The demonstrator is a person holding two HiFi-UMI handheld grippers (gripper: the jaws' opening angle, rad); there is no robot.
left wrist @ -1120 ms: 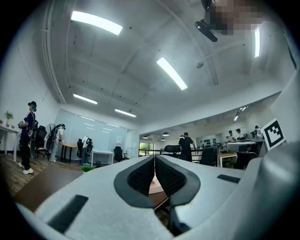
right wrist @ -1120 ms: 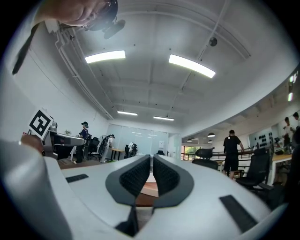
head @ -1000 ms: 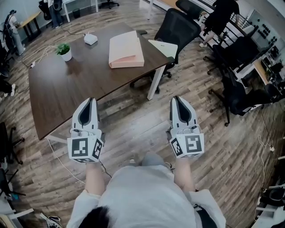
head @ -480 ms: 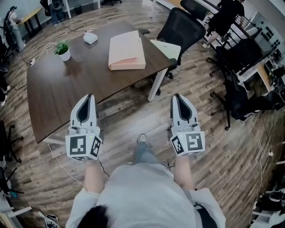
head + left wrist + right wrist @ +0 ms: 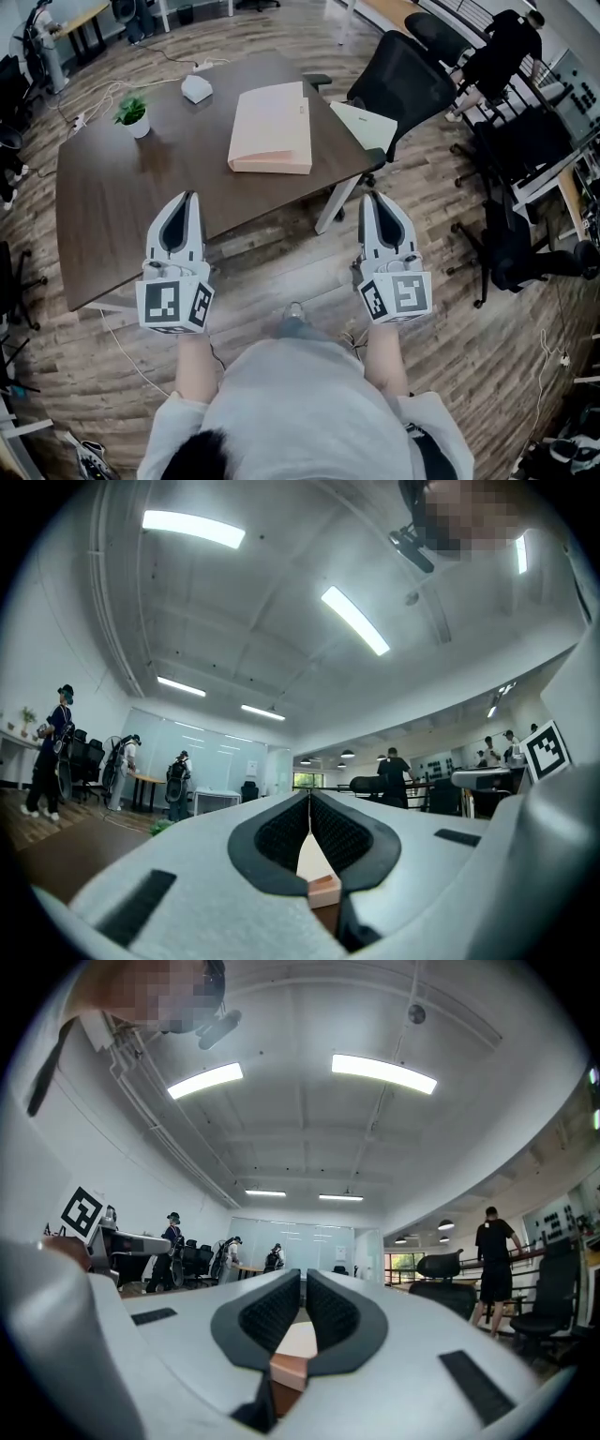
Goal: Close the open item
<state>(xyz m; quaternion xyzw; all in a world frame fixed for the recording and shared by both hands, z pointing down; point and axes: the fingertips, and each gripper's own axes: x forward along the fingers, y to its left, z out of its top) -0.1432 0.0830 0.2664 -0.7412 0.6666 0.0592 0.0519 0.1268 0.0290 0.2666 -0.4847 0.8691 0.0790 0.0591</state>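
Note:
A flat pink box lies on the dark wooden table, toward its right end. From here I cannot tell whether it stands open. My left gripper is held in the air before the table's near edge, jaws shut with nothing between them. My right gripper hangs over the floor beside the table's white leg, also shut and empty. In the left gripper view the left gripper points at the pink box. The right gripper frames the box too.
A small potted plant and a white object stand at the table's far left. A pale flat item lies at the right corner, next to a black office chair. More chairs stand at the right. Cables lie on the floor.
The table and box have shifted slightly in the head view as the person steps toward them. Both grippers keep their pose and stay shut.

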